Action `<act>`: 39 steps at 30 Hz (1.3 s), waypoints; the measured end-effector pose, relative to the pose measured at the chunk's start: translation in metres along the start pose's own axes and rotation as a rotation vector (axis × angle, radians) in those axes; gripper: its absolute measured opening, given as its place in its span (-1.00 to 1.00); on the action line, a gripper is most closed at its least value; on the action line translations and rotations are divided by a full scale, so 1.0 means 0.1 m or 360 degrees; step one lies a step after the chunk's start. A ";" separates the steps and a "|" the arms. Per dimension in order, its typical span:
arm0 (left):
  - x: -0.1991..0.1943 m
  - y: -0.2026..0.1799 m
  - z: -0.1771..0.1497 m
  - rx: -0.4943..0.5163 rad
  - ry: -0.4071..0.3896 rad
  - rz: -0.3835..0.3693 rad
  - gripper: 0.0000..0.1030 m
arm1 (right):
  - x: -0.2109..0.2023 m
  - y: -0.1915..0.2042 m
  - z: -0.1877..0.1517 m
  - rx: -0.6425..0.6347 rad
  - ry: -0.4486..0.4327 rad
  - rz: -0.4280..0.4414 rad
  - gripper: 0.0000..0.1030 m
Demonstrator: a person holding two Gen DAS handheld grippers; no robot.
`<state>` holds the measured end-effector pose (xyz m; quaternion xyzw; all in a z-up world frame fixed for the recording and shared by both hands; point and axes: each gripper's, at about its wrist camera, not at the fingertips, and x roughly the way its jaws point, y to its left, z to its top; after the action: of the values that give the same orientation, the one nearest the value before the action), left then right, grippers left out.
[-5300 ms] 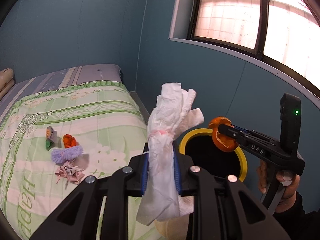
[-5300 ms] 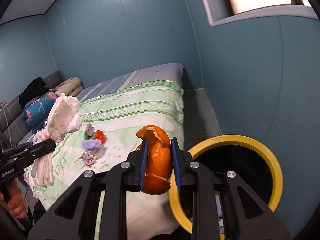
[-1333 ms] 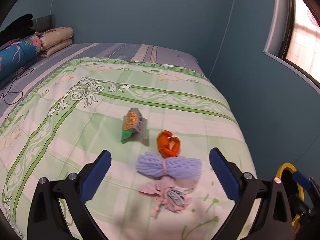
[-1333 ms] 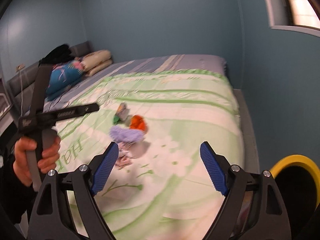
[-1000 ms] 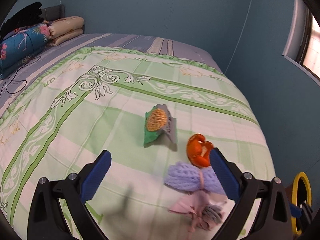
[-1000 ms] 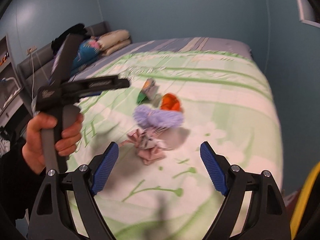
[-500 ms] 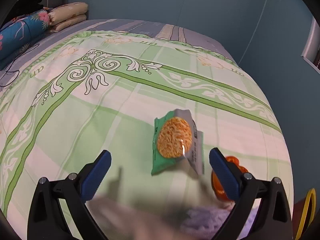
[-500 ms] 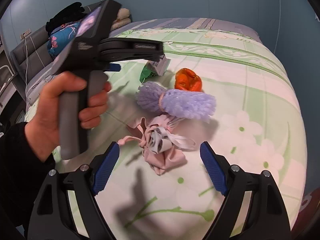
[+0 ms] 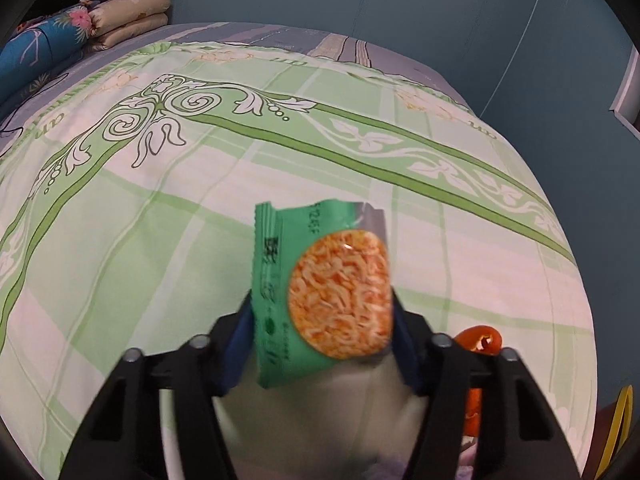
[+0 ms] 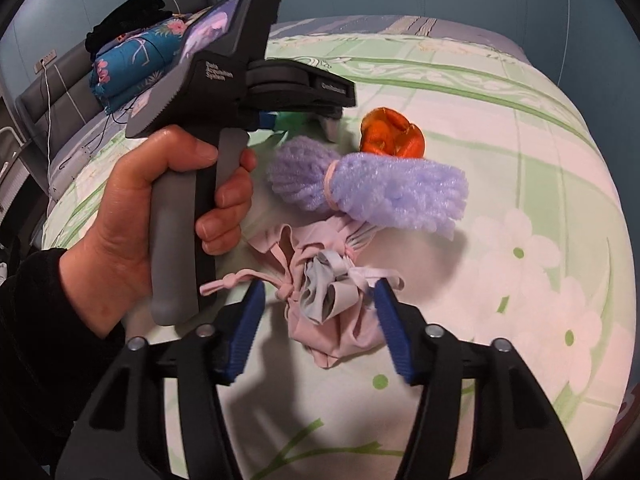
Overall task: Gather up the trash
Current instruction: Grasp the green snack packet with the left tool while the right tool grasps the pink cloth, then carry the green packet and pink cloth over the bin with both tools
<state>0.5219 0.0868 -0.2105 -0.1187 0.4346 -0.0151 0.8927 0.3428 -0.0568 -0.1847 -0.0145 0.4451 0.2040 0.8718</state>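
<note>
Each claw straddles one scrap on the bed for a side pinch: the left claw [image 9: 323,320] is closing with the wrapper [image 9: 320,292] between its pads, the right claw [image 10: 320,328] closing around the pink wad [image 10: 332,300].

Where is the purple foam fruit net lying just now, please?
In the right wrist view, the purple foam fruit net lies mid-bed, between the orange peel and the pink cloth bundle.

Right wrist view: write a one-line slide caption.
Right gripper closing around a pink crumpled mask on the green bedspread.
</note>
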 end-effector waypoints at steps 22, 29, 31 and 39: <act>-0.95 0.19 -0.25 -0.0072 -0.0147 -0.0002 -0.18 | -0.57 -0.07 -0.20 0.0112 0.0022 0.0136 -0.64; -1.41 0.30 -0.52 -0.0108 -0.0168 -0.0065 -0.18 | -1.03 -0.08 -0.38 0.0130 -0.0005 0.0198 -0.64; -1.56 0.30 -0.60 -0.0097 -0.0187 -0.0079 -0.18 | -1.16 -0.10 -0.43 0.0135 -0.0023 0.0197 -0.64; -2.07 0.17 -0.89 -0.0037 -0.0240 -0.0129 -0.18 | -1.67 -0.14 -0.60 0.0135 -0.0125 0.0186 -0.64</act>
<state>0.3224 0.1120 -0.1074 -0.1475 0.3611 -0.0372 0.9201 0.2152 -0.1394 -0.0925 0.0565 0.4190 0.2360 0.8750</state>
